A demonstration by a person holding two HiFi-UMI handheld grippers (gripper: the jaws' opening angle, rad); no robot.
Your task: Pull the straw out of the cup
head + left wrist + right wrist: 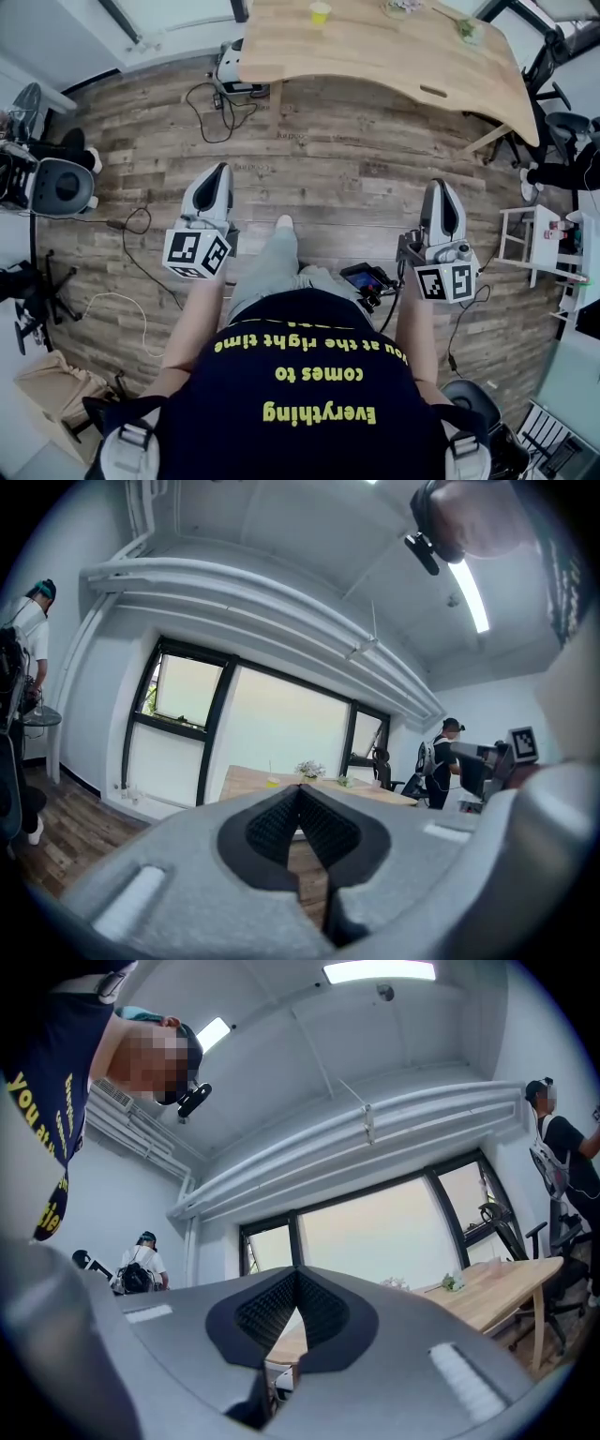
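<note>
A small yellow-green cup (320, 12) stands on the far side of the wooden table (375, 56), well ahead of both grippers. In the left gripper view the cup (272, 782) is tiny, with a thin straw (270, 767) rising from it. My left gripper (221, 171) is held out over the wood floor; its jaws (300, 789) meet at the tips with nothing between them. My right gripper (440, 186) is held level beside it, jaws (298, 1271) closed and empty. Both are far short of the table.
Cables (211, 103) trail on the floor by the table's left leg. An office chair (58, 187) stands at the left, a white stand (536, 239) at the right. Small plants (469, 28) sit on the table. People stand at both sides of the room.
</note>
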